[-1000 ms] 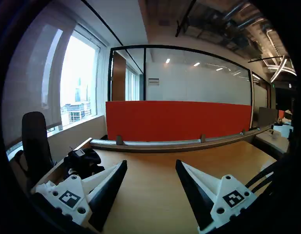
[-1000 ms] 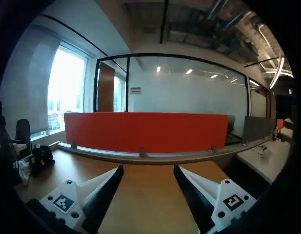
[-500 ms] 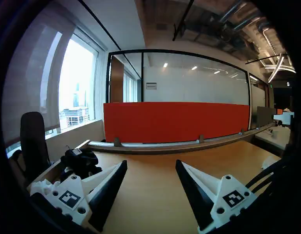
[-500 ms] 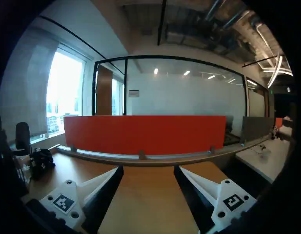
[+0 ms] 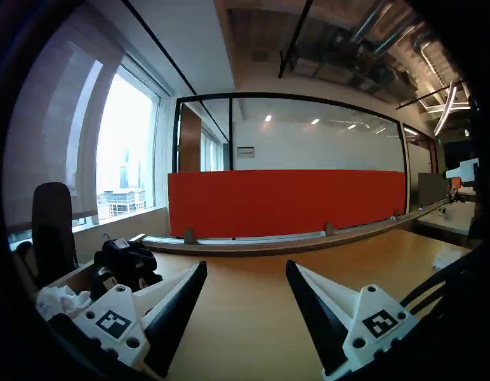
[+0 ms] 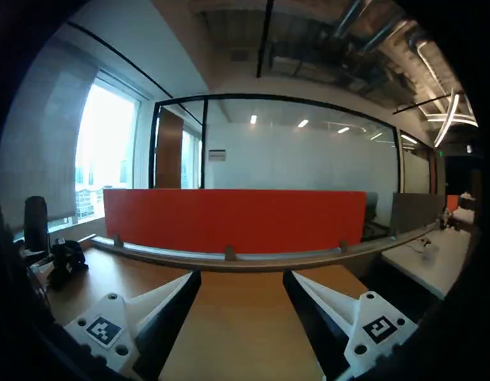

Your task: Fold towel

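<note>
My left gripper (image 5: 245, 267) is open over a wooden desk (image 5: 245, 336), with nothing between its fingers. At the lower left edge of the left gripper view lies a white crumpled cloth-like thing (image 5: 58, 300), beside the left finger; I cannot tell whether it is the towel. My right gripper (image 6: 240, 274) is also open and holds nothing, pointing along the wooden desk (image 6: 242, 336) toward the red divider (image 6: 238, 217).
A black device (image 5: 125, 263) (image 6: 65, 259) sits on the desk at the left. A black chair back (image 5: 51, 228) stands by the window. The red divider (image 5: 283, 202) closes off the desk's far edge. A white desk (image 6: 429, 254) lies beyond a gap at the right.
Both views have tipped up slightly and sunk nearer the desk. The white crumpled thing has come into sight at the lower left of the left gripper view. Both grippers stayed open.
</note>
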Action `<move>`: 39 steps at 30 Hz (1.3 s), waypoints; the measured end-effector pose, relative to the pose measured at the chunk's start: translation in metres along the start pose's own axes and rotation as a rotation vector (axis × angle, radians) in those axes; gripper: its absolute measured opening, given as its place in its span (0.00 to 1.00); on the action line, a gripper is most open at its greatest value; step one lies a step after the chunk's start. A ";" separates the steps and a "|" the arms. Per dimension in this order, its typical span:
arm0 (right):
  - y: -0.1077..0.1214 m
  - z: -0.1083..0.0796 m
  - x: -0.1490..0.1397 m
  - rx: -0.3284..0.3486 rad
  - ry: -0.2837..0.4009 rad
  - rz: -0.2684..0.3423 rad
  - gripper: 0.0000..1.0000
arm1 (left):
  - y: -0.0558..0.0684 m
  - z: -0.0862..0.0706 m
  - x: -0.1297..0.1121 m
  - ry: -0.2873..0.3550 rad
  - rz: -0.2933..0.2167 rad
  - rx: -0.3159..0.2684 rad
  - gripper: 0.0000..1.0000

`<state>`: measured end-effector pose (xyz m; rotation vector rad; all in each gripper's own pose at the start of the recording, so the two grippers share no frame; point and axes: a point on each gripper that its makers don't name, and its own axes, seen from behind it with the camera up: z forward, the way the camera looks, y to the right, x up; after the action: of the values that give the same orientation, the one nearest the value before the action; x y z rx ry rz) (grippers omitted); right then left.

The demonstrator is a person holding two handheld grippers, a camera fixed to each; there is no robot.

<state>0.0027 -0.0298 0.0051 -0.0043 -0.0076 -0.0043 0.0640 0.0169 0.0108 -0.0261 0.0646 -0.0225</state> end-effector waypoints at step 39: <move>-0.013 -0.002 -0.036 -0.011 0.006 -0.024 1.00 | -0.031 -0.015 -0.084 0.057 -0.047 0.067 0.92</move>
<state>-0.0333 -0.0429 0.0026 -0.0151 -0.0021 -0.0280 -0.0211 -0.0124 0.0017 0.0399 0.1199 -0.0723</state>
